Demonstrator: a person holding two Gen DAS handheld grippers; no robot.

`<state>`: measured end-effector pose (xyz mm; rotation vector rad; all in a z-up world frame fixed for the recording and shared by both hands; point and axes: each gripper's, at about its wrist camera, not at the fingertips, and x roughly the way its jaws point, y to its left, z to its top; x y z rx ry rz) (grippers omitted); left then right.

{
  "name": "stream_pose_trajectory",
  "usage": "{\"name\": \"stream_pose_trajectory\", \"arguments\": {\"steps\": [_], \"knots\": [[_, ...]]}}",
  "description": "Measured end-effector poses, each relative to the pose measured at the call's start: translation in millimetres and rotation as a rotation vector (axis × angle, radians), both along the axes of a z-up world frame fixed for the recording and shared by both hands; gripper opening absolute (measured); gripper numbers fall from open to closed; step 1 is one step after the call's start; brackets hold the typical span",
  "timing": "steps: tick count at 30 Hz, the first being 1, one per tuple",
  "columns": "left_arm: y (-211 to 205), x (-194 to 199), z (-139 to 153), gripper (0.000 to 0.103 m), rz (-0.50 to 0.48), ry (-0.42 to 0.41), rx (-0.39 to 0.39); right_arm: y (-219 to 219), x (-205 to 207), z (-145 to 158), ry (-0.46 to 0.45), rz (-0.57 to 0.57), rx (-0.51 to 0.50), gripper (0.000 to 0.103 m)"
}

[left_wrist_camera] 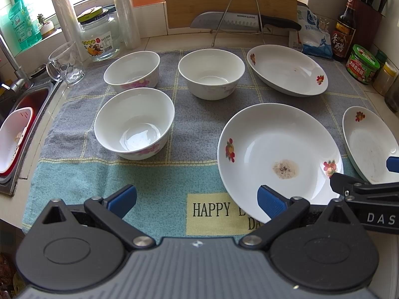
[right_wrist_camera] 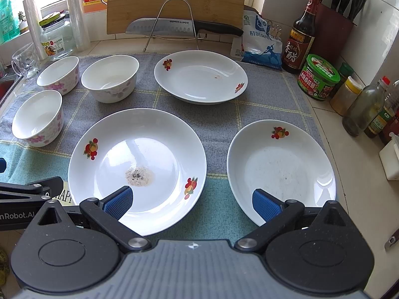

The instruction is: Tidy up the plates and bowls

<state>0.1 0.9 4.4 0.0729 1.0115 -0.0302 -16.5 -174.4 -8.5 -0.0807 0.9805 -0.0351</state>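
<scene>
Both our left gripper (left_wrist_camera: 197, 200) and right gripper (right_wrist_camera: 192, 203) hang spread, empty. The stained plate (right_wrist_camera: 137, 169) lies just ahead; its residue, possibly wet, could smear onto stacked dishes.

Three white bowls (left_wrist_camera: 134, 122) and three floral plates (right_wrist_camera: 137, 169) lie upright, apart.

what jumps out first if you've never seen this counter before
Three white plates with fruit decals and three white bowls sit spread over a grey and teal towel. The near-centre plate has a speckled residue patch in its middle, just beyond the open right gripper. At the back, a Supor knife rests across a wire rack in front of a wooden cutting board.
</scene>
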Motion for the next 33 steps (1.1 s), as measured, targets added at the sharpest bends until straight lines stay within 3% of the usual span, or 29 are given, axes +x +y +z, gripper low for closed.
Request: {"name": "stream_pose_trajectory", "arguments": {"steps": [33], "knots": [[4.0, 2.8, 0.8, 0.102, -0.016, -0.005, -0.007, 6.0, -1.0, 2.5, -0.018, -0.009, -0.023, 0.103]]}}
